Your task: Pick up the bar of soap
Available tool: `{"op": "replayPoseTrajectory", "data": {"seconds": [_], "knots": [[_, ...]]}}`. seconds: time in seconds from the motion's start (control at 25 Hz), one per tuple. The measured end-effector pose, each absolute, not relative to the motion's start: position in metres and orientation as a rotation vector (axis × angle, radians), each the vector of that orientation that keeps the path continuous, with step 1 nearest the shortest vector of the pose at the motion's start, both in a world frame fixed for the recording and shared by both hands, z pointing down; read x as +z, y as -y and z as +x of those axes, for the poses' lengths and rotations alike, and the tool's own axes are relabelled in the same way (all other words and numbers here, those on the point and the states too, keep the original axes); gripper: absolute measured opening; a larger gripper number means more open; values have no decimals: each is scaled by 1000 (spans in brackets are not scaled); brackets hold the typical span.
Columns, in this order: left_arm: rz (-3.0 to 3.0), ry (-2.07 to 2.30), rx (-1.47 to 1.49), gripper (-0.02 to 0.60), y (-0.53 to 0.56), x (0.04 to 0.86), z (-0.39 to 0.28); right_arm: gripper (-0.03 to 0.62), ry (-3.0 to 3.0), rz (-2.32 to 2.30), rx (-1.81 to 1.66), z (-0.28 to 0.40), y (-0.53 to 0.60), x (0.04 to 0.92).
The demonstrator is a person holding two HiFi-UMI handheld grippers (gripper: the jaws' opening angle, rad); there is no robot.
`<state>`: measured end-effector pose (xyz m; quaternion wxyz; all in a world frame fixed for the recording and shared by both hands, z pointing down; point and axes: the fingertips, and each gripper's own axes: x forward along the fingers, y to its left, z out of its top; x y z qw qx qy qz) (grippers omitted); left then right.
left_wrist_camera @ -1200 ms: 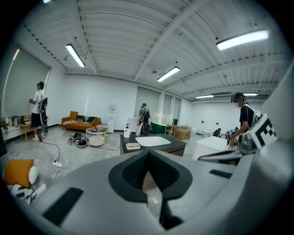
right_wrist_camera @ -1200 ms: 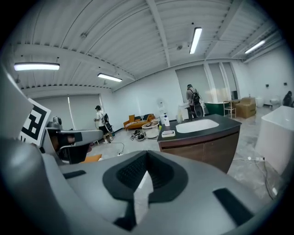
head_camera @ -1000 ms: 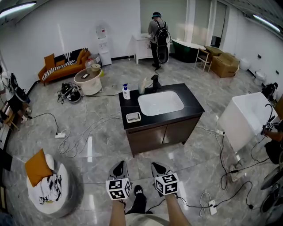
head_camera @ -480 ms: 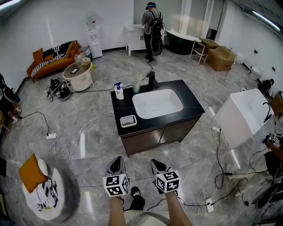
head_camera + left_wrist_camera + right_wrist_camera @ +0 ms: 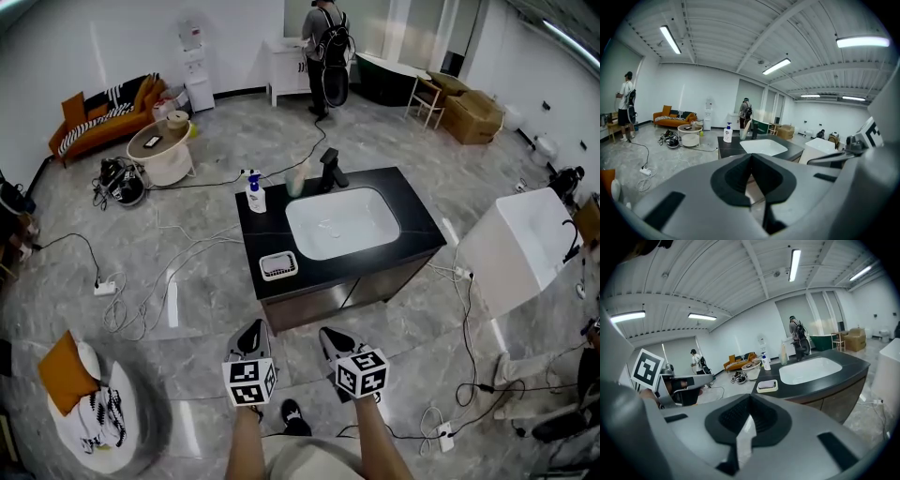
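Note:
A small white soap dish (image 5: 278, 265) sits on the front left part of a black vanity counter (image 5: 417, 225), with a pale bar of soap (image 5: 767, 384) lying in it. Both grippers hang in front of the vanity, well short of it and over the floor. My left gripper (image 5: 251, 336) is shut and holds nothing; in its own view the jaws meet at the left gripper (image 5: 751, 157) tip. My right gripper (image 5: 330, 339) is shut and empty too, and its own view shows the right gripper (image 5: 749, 401) pointing toward the dish.
A white sink basin (image 5: 341, 221), a black faucet (image 5: 330, 170) and a pump bottle (image 5: 253, 194) share the counter. Cables (image 5: 178, 272) trail over the floor at left. A white tub (image 5: 520, 248) stands right, a round pouf (image 5: 94, 408) lower left. A person (image 5: 323, 42) stands far back.
The vanity has drawn slightly nearer in the head view as I stepped forward. Both grippers stay shut, side by side.

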<state>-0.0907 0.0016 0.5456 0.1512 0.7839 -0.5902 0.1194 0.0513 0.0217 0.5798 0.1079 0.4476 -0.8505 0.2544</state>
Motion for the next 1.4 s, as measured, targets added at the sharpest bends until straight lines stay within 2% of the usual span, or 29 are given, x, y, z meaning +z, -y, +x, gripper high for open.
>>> {"op": "replayPoseTrajectory", "data": {"seconds": [0.32, 0.8, 1.4], "knots": [[2250, 1706, 336, 6, 29, 539, -117, 5, 2495, 1331, 681, 48, 13, 576], [2170, 1689, 366, 6, 60, 566, -144, 3, 2550, 1191, 864, 26, 60, 586], [2099, 1744, 468, 6, 168, 577, -150, 5, 2484, 732, 613, -20, 168, 602]]}}
